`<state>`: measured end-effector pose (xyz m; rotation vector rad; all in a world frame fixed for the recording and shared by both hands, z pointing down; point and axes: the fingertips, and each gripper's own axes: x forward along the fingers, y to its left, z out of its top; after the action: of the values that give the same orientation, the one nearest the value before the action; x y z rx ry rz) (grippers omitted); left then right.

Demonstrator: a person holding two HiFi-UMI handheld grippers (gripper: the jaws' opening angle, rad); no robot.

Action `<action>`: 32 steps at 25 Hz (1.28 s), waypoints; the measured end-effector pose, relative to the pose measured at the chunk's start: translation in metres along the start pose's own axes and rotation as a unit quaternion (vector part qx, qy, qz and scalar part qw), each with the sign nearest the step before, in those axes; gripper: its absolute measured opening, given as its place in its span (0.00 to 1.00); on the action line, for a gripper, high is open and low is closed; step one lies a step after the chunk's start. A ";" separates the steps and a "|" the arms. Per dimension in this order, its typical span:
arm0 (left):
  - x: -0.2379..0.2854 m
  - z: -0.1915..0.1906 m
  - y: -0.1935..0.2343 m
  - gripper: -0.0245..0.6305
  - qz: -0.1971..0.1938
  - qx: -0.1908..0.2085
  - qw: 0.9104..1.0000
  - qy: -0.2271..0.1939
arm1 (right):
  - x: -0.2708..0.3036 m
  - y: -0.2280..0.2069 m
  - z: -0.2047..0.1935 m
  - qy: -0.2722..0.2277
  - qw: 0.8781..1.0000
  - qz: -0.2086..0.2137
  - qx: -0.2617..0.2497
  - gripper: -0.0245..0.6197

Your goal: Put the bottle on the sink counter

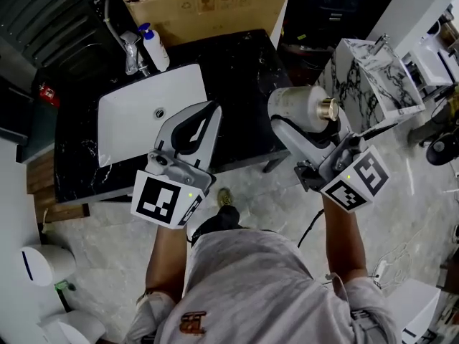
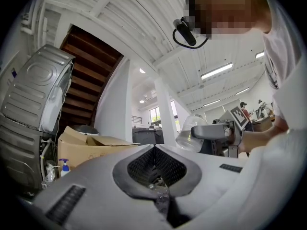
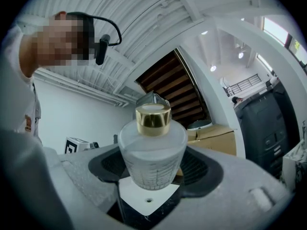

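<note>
A: Where is the bottle (image 1: 300,104) now?

B: It is held in the right gripper (image 1: 295,120); the jaws are closed on its frosted body, as the right gripper view shows; it is in the air at the right edge of the sink counter (image 1: 240,67), not yet set on it.

A: And the left gripper (image 1: 206,120)?

B: Its jaws are pressed together with nothing between them; it hangs over the near edge of the counter, just beside the white basin (image 1: 143,113).

A: Which way must the bottle go?

B: To the left and a little farther, I think; the bare black surface between the basin and the bottle is the nearest place; the gold cap (image 1: 328,109) points right, so the long axis lies across; probably the base must be turned downward first.
</note>
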<state>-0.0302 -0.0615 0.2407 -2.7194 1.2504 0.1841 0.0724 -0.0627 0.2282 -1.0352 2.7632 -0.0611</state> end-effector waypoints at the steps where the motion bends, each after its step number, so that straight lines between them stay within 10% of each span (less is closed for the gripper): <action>1: 0.006 -0.002 0.009 0.04 -0.002 -0.002 1.000 0.001 | 0.009 -0.006 -0.002 0.003 1.000 -0.004 -0.002 0.55; 17: 0.077 -0.044 0.115 0.04 -0.042 -0.023 0.999 0.018 | 0.116 -0.098 -0.033 0.049 0.995 -0.084 -0.031 0.55; 32: 0.118 -0.092 0.157 0.04 0.014 -0.034 0.998 0.041 | 0.172 -0.209 -0.106 0.158 0.980 -0.101 -0.064 0.55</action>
<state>-0.0689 -0.2668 0.2988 -2.7947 1.3279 0.1217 0.0602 -0.3363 0.3258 -1.4520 2.9611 -0.0833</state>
